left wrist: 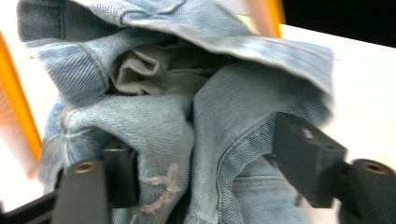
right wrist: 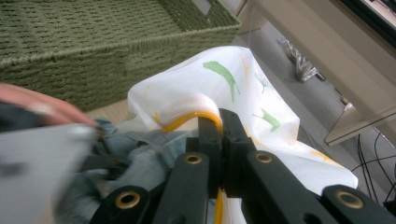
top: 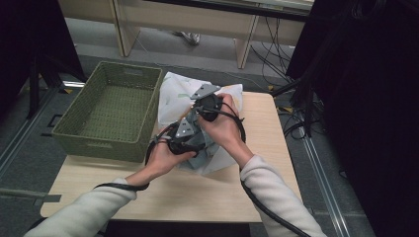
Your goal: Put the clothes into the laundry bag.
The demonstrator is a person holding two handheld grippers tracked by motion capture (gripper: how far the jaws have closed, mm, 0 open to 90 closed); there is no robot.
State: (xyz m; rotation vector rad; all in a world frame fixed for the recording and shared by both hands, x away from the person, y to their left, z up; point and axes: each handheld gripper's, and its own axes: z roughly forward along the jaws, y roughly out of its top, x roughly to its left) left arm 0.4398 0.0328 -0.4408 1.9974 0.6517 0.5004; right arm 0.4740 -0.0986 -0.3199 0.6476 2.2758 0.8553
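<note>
Beside green basket [top: 111, 111], right hand-held gripper [right wrist: 220, 122] pinches bag's orange rim [right wrist: 189, 118]; left hand-held gripper [left wrist: 205, 154] spread w/ jeans [left wrist: 159, 126] between.

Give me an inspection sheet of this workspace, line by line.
Surface: light wooden table.
Job's things: denim garment going into white leaf-print bag with yellow rim.
Clutter: green woven basket on table's left.
Grippers: left gripper open, jaws either side of the denim; right gripper shut on the bag's rim.
Cables: black cable trails from right gripper.
Surroundings: grey floor, floor cables.
</note>
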